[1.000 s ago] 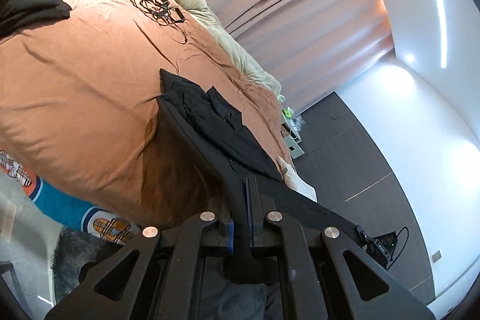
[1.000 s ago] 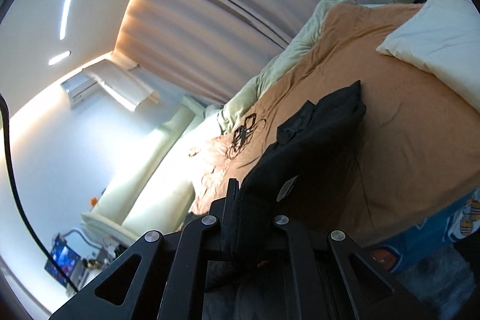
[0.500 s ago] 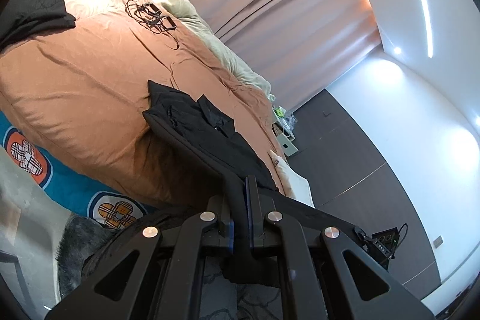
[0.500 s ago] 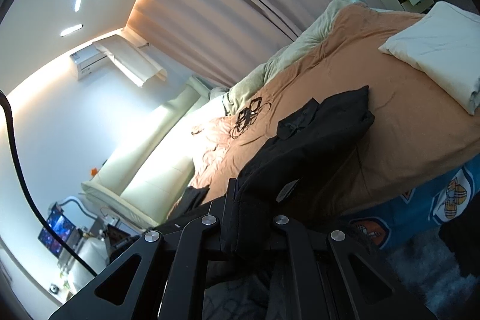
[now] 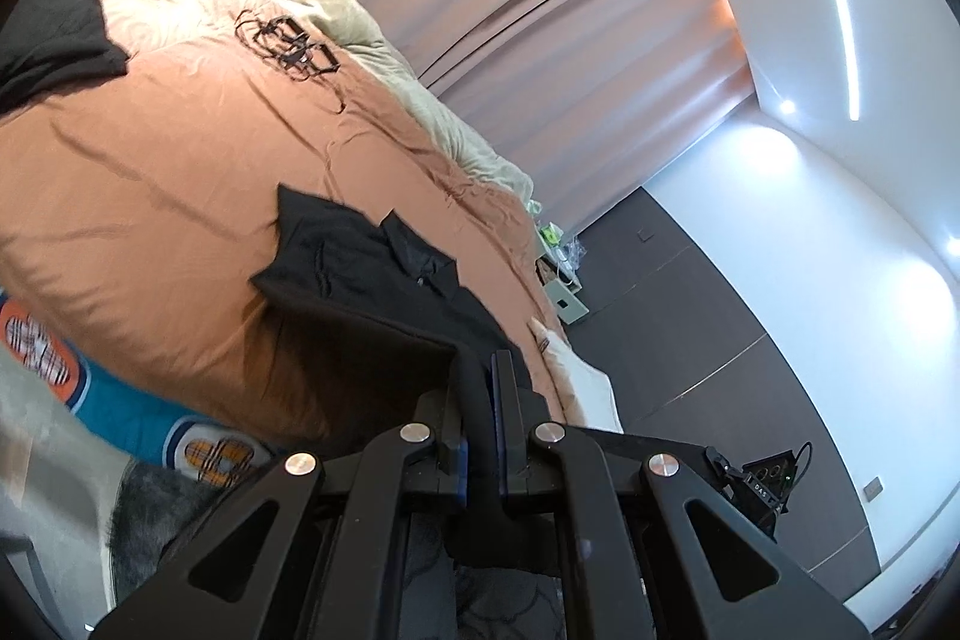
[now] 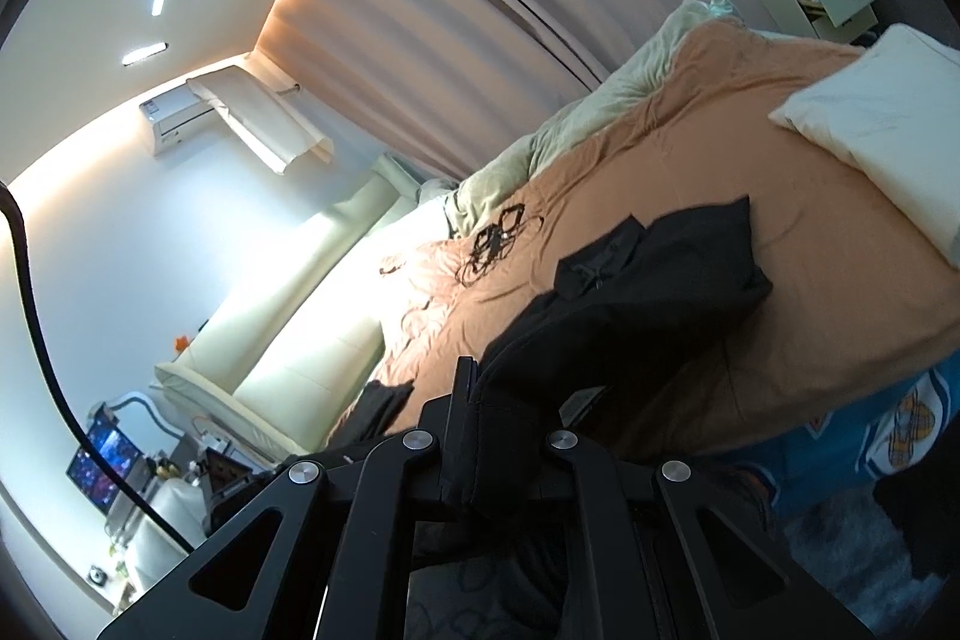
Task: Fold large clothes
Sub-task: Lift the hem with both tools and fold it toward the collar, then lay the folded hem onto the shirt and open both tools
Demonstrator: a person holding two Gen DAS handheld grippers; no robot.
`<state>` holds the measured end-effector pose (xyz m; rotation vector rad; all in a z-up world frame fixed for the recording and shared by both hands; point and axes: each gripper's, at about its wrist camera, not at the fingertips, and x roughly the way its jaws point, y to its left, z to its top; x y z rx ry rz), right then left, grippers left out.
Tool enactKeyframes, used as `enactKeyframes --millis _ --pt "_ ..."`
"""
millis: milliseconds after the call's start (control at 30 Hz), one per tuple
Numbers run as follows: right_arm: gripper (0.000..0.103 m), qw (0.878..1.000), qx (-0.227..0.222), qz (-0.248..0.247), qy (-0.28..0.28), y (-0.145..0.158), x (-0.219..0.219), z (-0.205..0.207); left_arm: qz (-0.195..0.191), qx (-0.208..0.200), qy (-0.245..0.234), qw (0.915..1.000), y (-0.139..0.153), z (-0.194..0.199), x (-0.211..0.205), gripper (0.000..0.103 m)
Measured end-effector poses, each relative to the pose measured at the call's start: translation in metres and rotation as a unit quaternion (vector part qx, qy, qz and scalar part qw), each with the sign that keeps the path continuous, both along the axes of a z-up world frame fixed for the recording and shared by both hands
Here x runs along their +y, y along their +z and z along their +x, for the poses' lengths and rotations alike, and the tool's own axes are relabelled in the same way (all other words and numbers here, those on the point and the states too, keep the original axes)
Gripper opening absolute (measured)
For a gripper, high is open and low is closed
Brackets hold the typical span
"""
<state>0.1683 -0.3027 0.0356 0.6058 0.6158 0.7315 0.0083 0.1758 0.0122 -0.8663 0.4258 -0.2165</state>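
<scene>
both wrist views look along their jaws, sharing the bed (image 5: 150, 196) (image 6: 750, 196) and curtain (image 5: 540, 10) (image 6: 480, 10).

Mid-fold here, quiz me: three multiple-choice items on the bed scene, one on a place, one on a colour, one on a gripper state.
1. Where does the tangle of black cables lie?
A. on the orange bedspread
B. on the floor
C. on the nightstand

2. What colour is the garment being folded?
A. white
B. black
C. blue

3. What is the state of the left gripper?
A. wide open
B. shut on nothing
C. shut on the garment

Answers: 1 A, the cables rest on the bedspread past the garment. 2 B, the cloth is black throughout. 3 C, black fabric runs between its closed fingers.
</scene>
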Motion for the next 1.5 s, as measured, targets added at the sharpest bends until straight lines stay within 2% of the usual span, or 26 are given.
enactKeyframes --millis 367,533,700,833,1100,1267,1367,1500 --pt "0.010 0.997 -0.032 0.030 -0.064 0.047 0.024 0.084 0.036 -0.019 0.028 0.9988 0.063 0.095 0.027 0.008" --pt "0.011 0.993 -0.028 0.046 -0.106 0.053 0.034 0.125 0.040 -0.015 0.042 0.9982 0.070 0.143 0.042 0.008" --pt "0.011 0.988 -0.010 0.069 -0.141 0.047 0.047 0.166 0.039 0.002 0.057 0.9976 0.063 0.188 0.058 0.008" --pt "0.011 0.981 0.008 0.091 -0.171 0.035 0.057 0.202 0.033 0.018 0.061 0.9974 0.054 0.222 0.069 0.008" --pt "0.011 0.972 0.037 0.097 -0.209 0.003 0.070 0.256 0.042 0.059 0.063 0.9954 0.025 0.291 0.082 0.008" --pt "0.011 0.970 0.060 0.085 -0.218 -0.041 0.069 0.282 0.052 0.098 0.062 0.9919 -0.009 0.325 0.085 0.008" --pt "0.011 0.968 0.094 0.073 -0.221 -0.079 0.068 0.302 0.046 0.126 0.064 0.9889 -0.036 0.343 0.089 0.008" --pt "0.011 0.963 0.142 0.094 -0.210 -0.116 0.066 0.320 0.039 0.162 0.069 0.9836 -0.068 0.364 0.094 0.008"
